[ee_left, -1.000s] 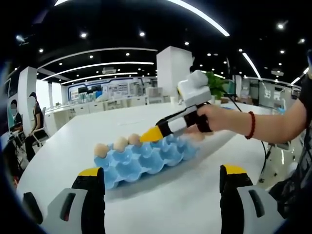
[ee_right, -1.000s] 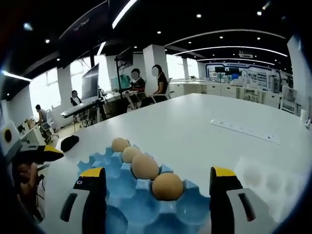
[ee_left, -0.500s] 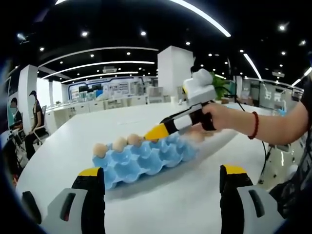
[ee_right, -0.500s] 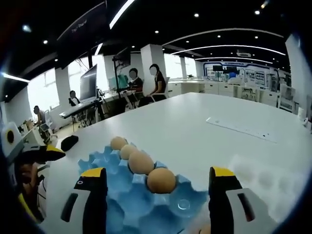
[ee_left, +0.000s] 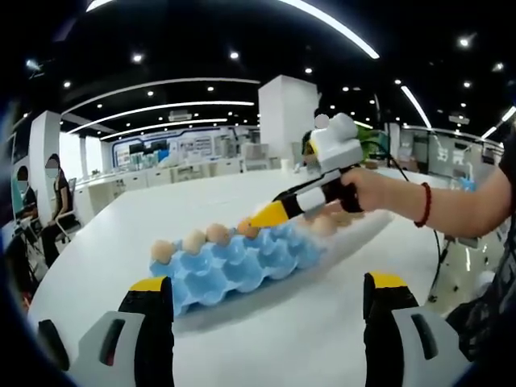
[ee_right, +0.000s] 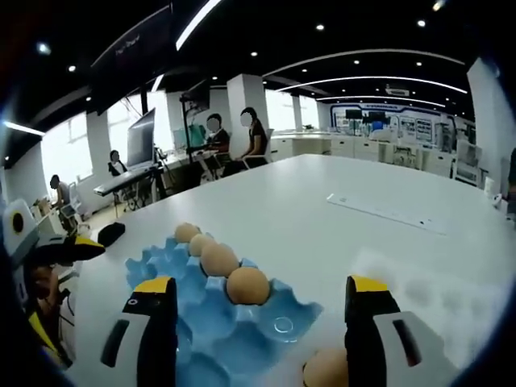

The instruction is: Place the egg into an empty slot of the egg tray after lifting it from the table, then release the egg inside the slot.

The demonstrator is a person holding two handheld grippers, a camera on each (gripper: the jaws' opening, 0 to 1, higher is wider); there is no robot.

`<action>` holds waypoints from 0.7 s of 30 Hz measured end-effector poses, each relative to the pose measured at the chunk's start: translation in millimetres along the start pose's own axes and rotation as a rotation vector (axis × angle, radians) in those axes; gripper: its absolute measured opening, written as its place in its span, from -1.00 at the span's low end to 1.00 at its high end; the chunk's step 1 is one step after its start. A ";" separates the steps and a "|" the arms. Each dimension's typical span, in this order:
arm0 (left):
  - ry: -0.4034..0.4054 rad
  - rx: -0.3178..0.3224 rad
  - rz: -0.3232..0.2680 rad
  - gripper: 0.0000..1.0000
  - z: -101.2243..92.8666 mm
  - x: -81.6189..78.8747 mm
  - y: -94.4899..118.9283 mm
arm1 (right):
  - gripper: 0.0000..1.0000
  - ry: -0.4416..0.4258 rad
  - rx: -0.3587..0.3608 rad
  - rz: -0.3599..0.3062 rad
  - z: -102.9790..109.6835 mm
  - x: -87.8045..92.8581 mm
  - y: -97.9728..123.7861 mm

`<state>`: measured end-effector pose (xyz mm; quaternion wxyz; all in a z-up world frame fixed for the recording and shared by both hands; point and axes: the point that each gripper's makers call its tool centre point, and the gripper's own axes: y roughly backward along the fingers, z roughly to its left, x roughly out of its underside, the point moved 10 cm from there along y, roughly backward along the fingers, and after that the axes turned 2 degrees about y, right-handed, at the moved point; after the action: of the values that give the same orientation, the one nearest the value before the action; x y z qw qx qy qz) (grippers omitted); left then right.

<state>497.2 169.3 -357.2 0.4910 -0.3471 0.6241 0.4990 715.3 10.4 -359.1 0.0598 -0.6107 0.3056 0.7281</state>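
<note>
Right gripper (ee_right: pixel 254 322): jaws spread wide, nothing between them, poised above the near edge of the blue egg tray (ee_right: pixel 242 343) on the white table (ee_right: pixel 339 234). A loose egg (ee_right: pixel 326 371) lies on the table just beside the tray's near corner, low between the jaws; judged to be the one to lift. A row of four eggs (ee_right: pixel 216 260) already sits along one edge of the tray; the other slots look empty. Left gripper (ee_left: pixel 270 322): jaws also apart and empty, held back from the tray, which lies well ahead of it. In the left gripper view the right gripper (ee_left: pixel 278 212) reaches over the tray's far end. Risks, as judged: the egg sits so near the tray rim that one jaw may catch the rim while closing and shove the tray or roll the egg away; a hard squeeze could crack the shell, a loose one drop it in transit; lowering into a slot beside the filled row could knock a seated egg.
</note>
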 end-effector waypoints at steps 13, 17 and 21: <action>-0.009 -0.001 -0.001 1.00 -5.5 -2.7 -1.1 | 0.77 0.004 0.035 0.003 -12.3 4.4 13.4; -0.006 -0.003 -0.003 1.00 -7.2 -2.5 -1.7 | 0.76 -0.002 0.043 0.002 -16.3 6.4 19.9; 0.000 -0.009 -0.001 1.00 -9.4 -2.3 -2.8 | 0.76 -0.007 0.055 0.003 -21.3 8.4 25.2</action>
<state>497.9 159.4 -355.6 0.4897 -0.3494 0.6217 0.5016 719.8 -23.4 -358.9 0.0765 -0.6058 0.3265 0.7215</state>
